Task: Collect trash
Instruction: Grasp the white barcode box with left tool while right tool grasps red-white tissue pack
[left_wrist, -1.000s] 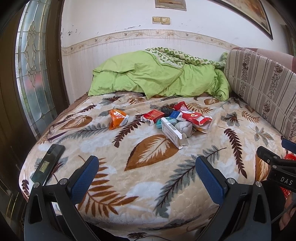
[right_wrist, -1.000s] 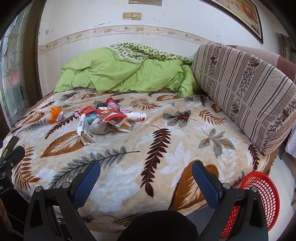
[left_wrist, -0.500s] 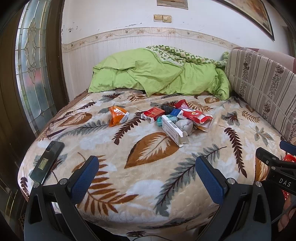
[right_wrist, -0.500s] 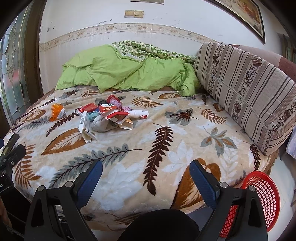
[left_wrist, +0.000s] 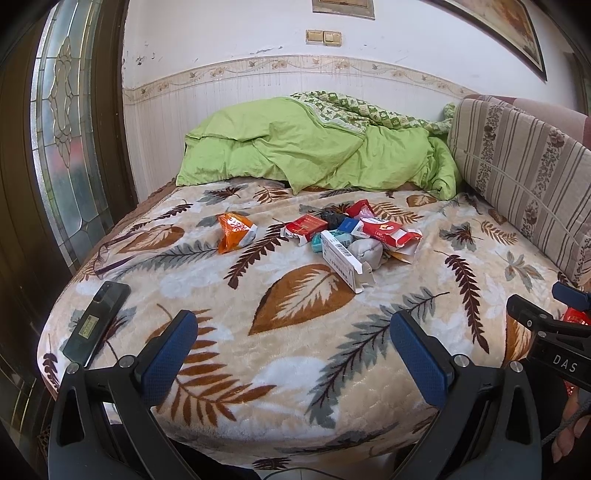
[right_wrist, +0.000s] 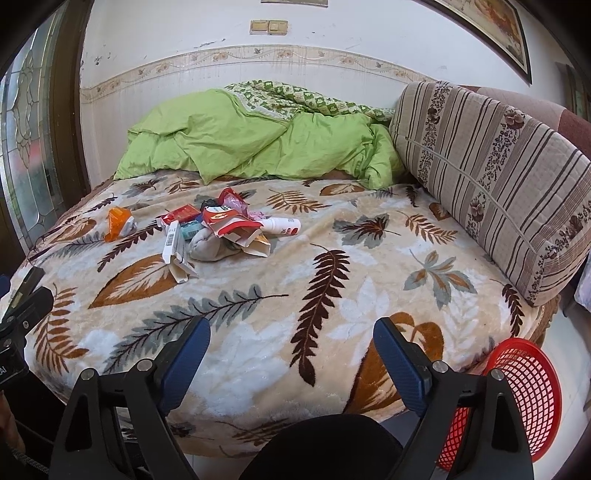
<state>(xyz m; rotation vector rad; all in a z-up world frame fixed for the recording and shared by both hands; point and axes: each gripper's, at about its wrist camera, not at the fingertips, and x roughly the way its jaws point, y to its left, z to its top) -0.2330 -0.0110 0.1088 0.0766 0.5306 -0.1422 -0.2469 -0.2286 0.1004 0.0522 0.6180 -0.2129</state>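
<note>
**Kid:** What are your tongs doing?

**Helper:** Your left tongs (left_wrist: 291, 341) are spread wide over the near edge of the bed (left_wrist: 295, 362). Nothing is between them. Your right tongs (right_wrist: 291, 349) are spread too, but they have just been closing a little. Nothing is between them either, only the leafy blanket far below.

**Kid:** Where is the trash?

**Helper:** It sits in a pile in the middle of the bed, well away from both tongs. You can see a white box (left_wrist: 341, 264) with a barcode at the front of the pile. A grey lump (left_wrist: 365, 253) touches it just behind. A red packet (left_wrist: 384, 230) lies on top of the pile, and another red packet (left_wrist: 306, 226) lies to its left. An orange wrapper (left_wrist: 234, 232) lies alone, off to the left of the pile. From your right side you can also see a white bottle (right_wrist: 282, 224) lying flat at the right end of the pile.

**Kid:** Where is the basket?

**Helper:** The red basket (right_wrist: 517, 391) is on the floor at the bed's right corner, just beside your right tongs. It is tipped toward you.

**Kid:** What else is on the bed?

**Helper:** A black phone (left_wrist: 98, 321) lies near the left edge, close to your left tongs. A green quilt (left_wrist: 314, 151) is bunched at the far end. A striped cushion (right_wrist: 491, 170) leans along the right side.
</note>
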